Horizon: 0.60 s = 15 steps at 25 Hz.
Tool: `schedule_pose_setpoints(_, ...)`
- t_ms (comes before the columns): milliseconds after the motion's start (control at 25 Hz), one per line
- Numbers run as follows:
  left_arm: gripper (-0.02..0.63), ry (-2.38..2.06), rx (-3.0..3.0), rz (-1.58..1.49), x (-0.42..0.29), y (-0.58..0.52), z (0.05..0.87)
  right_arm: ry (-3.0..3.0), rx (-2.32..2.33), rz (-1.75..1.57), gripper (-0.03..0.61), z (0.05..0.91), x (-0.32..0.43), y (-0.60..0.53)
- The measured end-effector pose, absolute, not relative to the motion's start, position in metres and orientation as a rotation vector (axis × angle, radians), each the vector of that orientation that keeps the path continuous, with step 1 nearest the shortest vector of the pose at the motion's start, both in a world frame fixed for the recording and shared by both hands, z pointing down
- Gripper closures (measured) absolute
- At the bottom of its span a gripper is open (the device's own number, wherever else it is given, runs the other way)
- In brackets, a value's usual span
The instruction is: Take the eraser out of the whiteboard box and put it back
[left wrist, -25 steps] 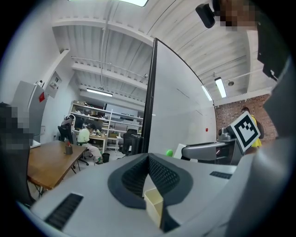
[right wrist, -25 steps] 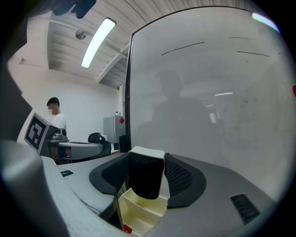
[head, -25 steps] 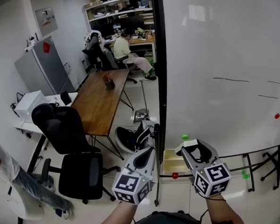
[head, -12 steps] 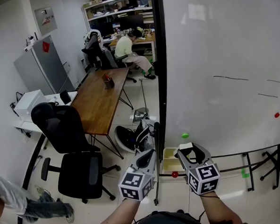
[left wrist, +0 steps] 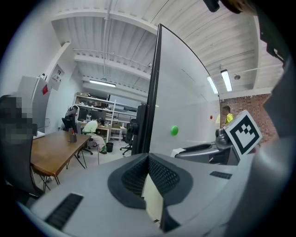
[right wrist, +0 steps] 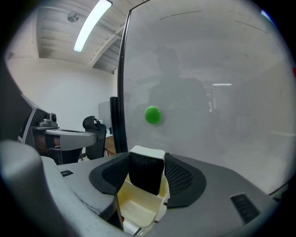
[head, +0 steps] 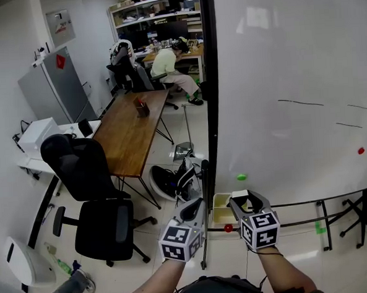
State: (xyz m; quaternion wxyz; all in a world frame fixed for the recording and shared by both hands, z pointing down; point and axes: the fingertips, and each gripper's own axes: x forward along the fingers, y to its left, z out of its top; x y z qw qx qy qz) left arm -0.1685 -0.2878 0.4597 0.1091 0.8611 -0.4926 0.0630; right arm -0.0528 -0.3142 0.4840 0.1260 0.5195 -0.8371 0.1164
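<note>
My right gripper is shut on the eraser, a block with a white back and black felt. Just below it is the cream whiteboard box, fixed at the whiteboard's lower left corner. The eraser's lower end hangs over the open top of the box; I cannot tell whether they touch. My left gripper is shut with nothing in it, left of the box by the board's black frame. In the left gripper view, the right gripper shows with the eraser's white tip.
The whiteboard carries a green magnet, red magnets and thin pen lines. A black office chair, a wooden table and a bag stand to the left. A person sits at a far desk.
My right gripper has carried the eraser left and down toward the box. The left gripper has shifted slightly right. A person at the lower left has walked mostly out of view.
</note>
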Motion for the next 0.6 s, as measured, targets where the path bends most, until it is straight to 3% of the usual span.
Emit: schedule_pose_setpoints(600,0.589,-1.439,2.497,0.233,-0.165,-0.283,0.479,-2.288,1.462,0.539,0.319,0.520,-0.060,-0.316)
